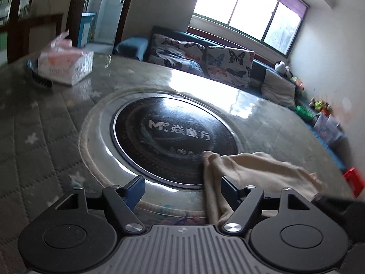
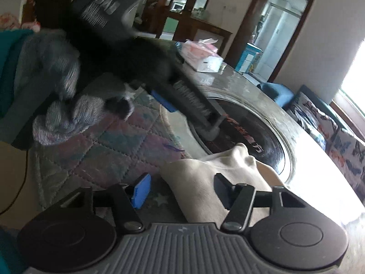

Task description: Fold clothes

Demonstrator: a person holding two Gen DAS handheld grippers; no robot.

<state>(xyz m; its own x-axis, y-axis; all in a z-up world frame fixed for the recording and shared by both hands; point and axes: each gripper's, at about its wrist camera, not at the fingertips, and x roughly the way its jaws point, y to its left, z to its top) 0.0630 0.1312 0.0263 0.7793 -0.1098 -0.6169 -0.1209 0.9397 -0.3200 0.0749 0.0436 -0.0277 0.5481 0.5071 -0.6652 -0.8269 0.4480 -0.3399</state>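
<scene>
On the near edge of the round table, a cream garment lies rumpled in soft folds, partly over the black centre disc. The left gripper is spread wide, gripping nothing, cloth against its right finger. The right gripper gapes wide too, cloth lying loose between its fingers.

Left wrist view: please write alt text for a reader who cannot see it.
The left hand-held gripper is open above a round table with a black glass centre, and a cream cloth lies at its right finger. A tissue box stands far left; a sofa with butterfly cushions sits under a bright window.
</scene>
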